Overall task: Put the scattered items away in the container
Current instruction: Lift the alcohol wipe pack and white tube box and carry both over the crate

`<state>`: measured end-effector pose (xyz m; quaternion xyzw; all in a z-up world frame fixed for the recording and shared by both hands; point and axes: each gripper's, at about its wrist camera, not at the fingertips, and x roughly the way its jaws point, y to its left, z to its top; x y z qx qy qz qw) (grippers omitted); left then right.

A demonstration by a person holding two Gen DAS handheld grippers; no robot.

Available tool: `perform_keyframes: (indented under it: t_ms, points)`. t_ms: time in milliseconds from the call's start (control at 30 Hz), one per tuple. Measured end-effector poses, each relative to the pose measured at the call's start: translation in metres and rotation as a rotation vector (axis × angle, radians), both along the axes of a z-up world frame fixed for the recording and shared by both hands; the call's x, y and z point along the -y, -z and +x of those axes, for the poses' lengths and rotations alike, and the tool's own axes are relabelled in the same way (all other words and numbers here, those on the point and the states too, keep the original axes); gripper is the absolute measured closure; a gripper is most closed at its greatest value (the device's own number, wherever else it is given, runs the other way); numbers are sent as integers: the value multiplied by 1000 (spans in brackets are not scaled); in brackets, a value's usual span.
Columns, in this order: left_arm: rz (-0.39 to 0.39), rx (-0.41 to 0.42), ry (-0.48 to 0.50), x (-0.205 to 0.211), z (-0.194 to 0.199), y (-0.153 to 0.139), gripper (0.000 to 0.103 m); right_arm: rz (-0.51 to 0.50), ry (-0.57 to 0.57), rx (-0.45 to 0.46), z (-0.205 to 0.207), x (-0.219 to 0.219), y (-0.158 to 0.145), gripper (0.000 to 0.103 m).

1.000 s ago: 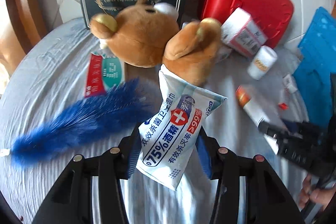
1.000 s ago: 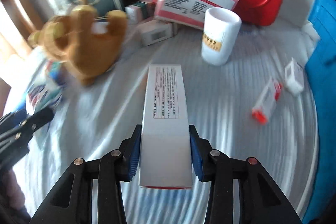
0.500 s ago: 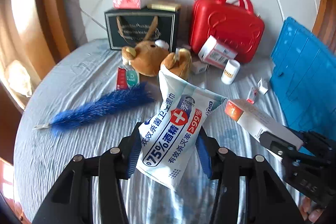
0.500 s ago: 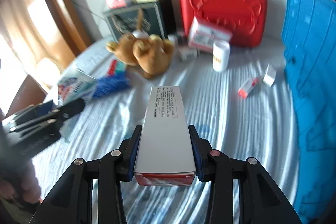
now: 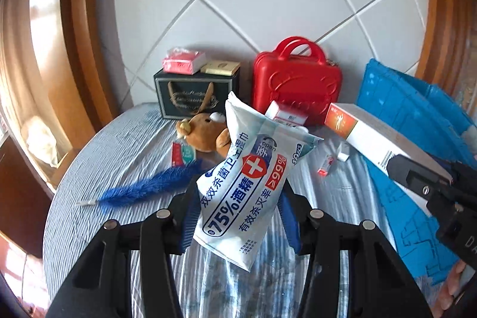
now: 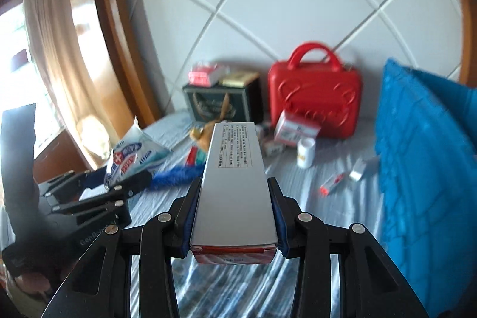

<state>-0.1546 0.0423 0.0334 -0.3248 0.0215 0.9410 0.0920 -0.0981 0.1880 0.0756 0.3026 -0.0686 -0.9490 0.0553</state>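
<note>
Both tools have risen above the striped bed [image 5: 119, 145]; left tool [image 5: 238, 224] clamps the white wipes pack [image 5: 244, 184]; right tool [image 6: 235, 221] clamps the long white carton [image 6: 235, 184], ready for binning.

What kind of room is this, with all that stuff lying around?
Probably a bedroom at home. The items lie on a wrinkled striped bedsheet against a padded white headboard in a wooden frame, and a curtained window lets in daylight. A plush toy fits that too.

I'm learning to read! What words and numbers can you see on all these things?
"75%", "≥99%", "open", a white cross and Chinese characters: wipes packet in the left claw.
"GenRobot", partly hidden: left claw's body, right wrist view.
Too small or blurred: long white box table, black gift bag lettering, small boxes.
</note>
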Motion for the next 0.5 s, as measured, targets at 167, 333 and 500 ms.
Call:
perform_keyframes:
  t_ms: [167, 333, 500]
  points:
    - [37, -36, 81, -17, 11, -18, 55, 54, 82, -47, 29, -3, -33, 62]
    - [60, -57, 174, -50, 22, -29, 55, 87, 172, -72, 57, -21, -52, 62]
    - [57, -95, 250, -91, 40, -46, 55, 75, 258, -102, 87, -55, -68, 62]
